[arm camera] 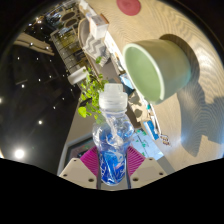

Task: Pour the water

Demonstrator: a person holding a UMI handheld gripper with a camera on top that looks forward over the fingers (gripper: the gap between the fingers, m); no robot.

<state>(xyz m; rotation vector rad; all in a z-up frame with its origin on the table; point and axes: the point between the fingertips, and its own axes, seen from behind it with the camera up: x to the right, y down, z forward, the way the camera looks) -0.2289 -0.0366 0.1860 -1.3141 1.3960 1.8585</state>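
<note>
Clear water bottle [113,140] clamped between the gripper [112,166] fingers, pink pads [88,164] pressing both sides, white cap pointing away and tilted toward the green cup [158,67] up right. Blue label on bottle, print unreadable. Cup mouth faces the bottle with a small gap; white table [190,130] open to the right, green plant [92,95] crowding left.
</note>
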